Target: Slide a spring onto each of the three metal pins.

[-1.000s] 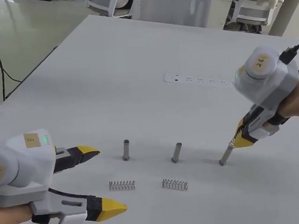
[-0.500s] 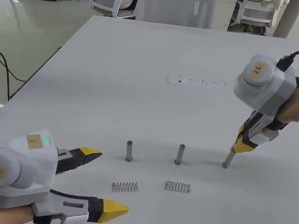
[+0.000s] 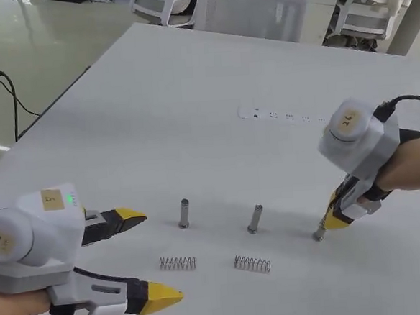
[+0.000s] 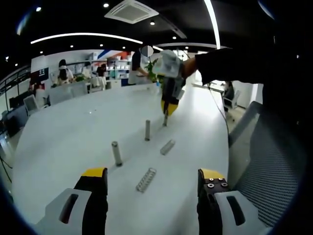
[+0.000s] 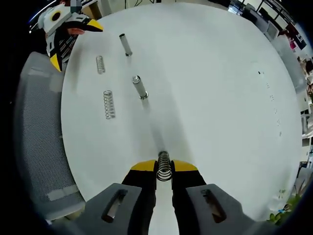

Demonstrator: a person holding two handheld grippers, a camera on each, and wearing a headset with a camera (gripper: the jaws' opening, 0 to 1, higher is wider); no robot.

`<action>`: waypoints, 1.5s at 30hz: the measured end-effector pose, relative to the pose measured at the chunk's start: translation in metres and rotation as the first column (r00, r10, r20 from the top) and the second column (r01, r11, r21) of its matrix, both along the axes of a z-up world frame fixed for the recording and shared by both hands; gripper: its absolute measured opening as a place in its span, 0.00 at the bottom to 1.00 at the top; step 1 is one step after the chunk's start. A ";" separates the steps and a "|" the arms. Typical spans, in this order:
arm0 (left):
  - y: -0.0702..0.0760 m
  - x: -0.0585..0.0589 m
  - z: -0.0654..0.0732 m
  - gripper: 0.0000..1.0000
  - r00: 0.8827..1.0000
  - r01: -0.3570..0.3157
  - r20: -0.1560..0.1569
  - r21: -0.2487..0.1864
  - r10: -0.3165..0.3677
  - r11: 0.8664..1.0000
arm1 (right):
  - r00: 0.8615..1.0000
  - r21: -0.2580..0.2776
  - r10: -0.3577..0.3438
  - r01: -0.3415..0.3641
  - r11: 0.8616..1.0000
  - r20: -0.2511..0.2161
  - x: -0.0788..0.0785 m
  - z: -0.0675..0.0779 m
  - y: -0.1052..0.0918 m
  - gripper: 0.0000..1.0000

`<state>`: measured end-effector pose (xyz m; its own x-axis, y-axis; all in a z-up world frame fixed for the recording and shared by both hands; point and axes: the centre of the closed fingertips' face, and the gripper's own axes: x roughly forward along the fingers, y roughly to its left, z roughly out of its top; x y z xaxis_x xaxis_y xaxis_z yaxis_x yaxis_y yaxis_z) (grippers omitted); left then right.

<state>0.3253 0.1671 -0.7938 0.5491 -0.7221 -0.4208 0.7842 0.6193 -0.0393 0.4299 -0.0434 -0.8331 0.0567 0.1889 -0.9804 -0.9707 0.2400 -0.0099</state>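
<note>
The right gripper (image 5: 164, 169) has its fingers (image 5: 143, 167) clenched on a small spring (image 5: 164, 164). The spring sticks up between the yellow tips, with its open end toward the camera in the right gripper view. In the head view this gripper points down at the right pin (image 3: 320, 232). Its tips are at the top of the pin, so only the foot of the pin is seen on the desk (image 3: 193, 115). Whether the spring is already around the pin, one cannot tell.

The middle pin (image 3: 255, 218) and the left pin (image 3: 184, 213) stand upright on the desk in one row with the right pin, apart from each other, and both are bare. Two more springs lie flat on the desk on the person's side of the row. The left spring (image 3: 178, 263) is just in front of the left pin, and the right spring (image 3: 252, 263) is just in front of the middle pin. They do not touch the pins.

The left gripper (image 3: 149, 258) is at the lower left in the head view, to the left of the left spring. Its fingers (image 3: 130, 218) are released and wide apart, with nothing between them. It touches no spring and no pin.

A white power strip (image 3: 283, 115) lies further back on the desk, and chairs (image 3: 250, 10) stand at the far edge.
</note>
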 end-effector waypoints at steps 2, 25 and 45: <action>0.000 0.000 0.000 0.71 1.000 0.000 0.000 0.000 0.000 1.000 | 1.000 -0.007 0.000 0.000 1.000 -0.006 -0.001 -0.004 0.000 0.08; 0.000 -0.001 0.001 0.70 1.000 -0.002 0.000 -0.003 0.002 1.000 | 1.000 -0.016 0.017 -0.018 1.000 -0.007 -0.001 -0.024 0.003 0.09; -0.002 0.000 0.002 0.70 1.000 0.002 0.004 -0.008 -0.002 1.000 | 0.998 0.029 0.058 -0.058 0.998 0.027 -0.001 -0.017 0.015 0.27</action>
<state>0.3251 0.1648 -0.7916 0.5496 -0.7262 -0.4130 0.7855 0.6175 -0.0406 0.4289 -0.0282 -0.8498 0.0703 0.2213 -0.9727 -0.9825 0.1839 -0.0291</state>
